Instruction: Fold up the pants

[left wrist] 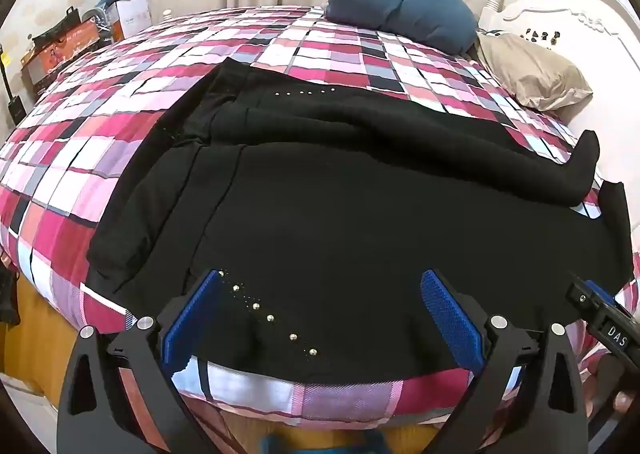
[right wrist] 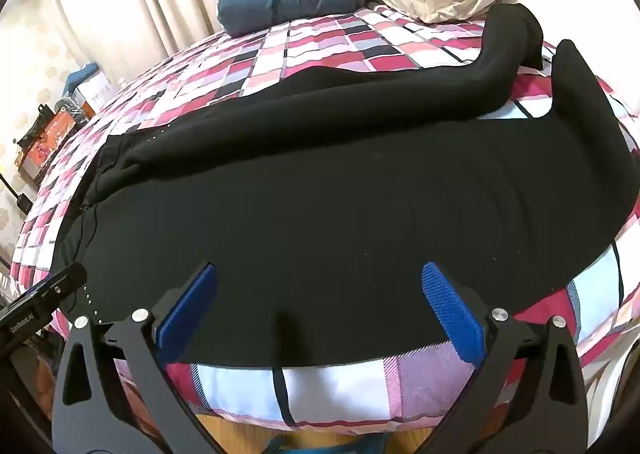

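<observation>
Near hem: your left gripper (left wrist: 320, 318) hangs over the pants' (left wrist: 340, 214) near edge, at the studded waist end, by the front edge of the bed (left wrist: 120, 102).
Pants position: spread flat on the bed, well short of the blue pillow (left wrist: 400, 6).
Long axis: it runs across you, waistband left, legs right toward the headboard side.
Nearer hand: your right gripper (right wrist: 320, 314) is nearer the leg section, the left nearer the waist.
Left gripper state: jaws spread wide, grasping nothing; fabric lies below between the pads.
Right gripper state: likewise fully released, empty, over the near edge.
Judgement: no fold looks made yet.
</observation>
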### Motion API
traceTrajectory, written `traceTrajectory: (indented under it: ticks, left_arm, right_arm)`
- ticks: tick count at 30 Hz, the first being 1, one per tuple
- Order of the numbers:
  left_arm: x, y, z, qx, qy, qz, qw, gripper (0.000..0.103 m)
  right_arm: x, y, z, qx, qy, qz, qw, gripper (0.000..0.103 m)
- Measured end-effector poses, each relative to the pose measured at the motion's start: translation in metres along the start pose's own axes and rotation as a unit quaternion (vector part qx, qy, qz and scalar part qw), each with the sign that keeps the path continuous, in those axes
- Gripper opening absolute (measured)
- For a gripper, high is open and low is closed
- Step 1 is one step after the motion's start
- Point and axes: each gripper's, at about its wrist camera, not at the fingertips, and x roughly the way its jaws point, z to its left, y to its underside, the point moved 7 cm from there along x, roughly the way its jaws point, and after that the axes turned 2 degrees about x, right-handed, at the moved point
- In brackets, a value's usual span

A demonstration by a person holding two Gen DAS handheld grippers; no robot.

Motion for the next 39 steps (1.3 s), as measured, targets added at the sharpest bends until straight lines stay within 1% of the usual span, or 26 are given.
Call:
traceTrajectory:
  ticks: [9,14,21,24,26,34,38,39]
  left_arm:
    - [-0.003,0.002,0.000,0.001,0.005,0.003,1.0000,0.099]
    - [-0.002,0.003,-0.008,0.006,0.005,-0.002,1.0000,0.099]
    - [0.001,0.003,-0.014,0.008,0.000,0.000,1.0000,0.099]
    - [0.001,0.001,-0.012,0.015,-0.010,-0.003,0.9998,0.099]
    - [0.000,0.002,-0.012,0.008,0.001,-0.001,1.0000,0.099]
    - [0.003,0.004,-0.014,-0.003,0.018,0.015,0.9997,0.099]
    - [0.006,0.005,-0.013,-0.008,0.023,0.029,0.9993,0.099]
    - [0.006,0.006,-0.013,-0.013,0.028,0.040,0.9987,0.099]
  right_arm:
    - [-0.003,0.001,-0.005,0.006,-0.001,-0.001,1.000,0.101]
    - [-0.005,0.000,-0.009,0.011,0.001,-0.001,1.000,0.101]
    - [-0.005,0.000,-0.009,0.011,0.001,-0.002,1.000,0.101]
    - [-0.005,0.001,-0.009,0.013,0.001,-0.002,1.000,0.101]
    - [-0.005,0.001,-0.009,0.012,0.001,-0.002,1.000,0.101]
    - [-0.005,0.001,-0.009,0.011,0.004,0.000,1.000,0.101]
    - [-0.005,0.000,-0.005,0.006,0.003,0.001,1.000,0.101]
    - [-0.006,0.000,-0.003,0.003,0.003,0.001,1.000,0.101]
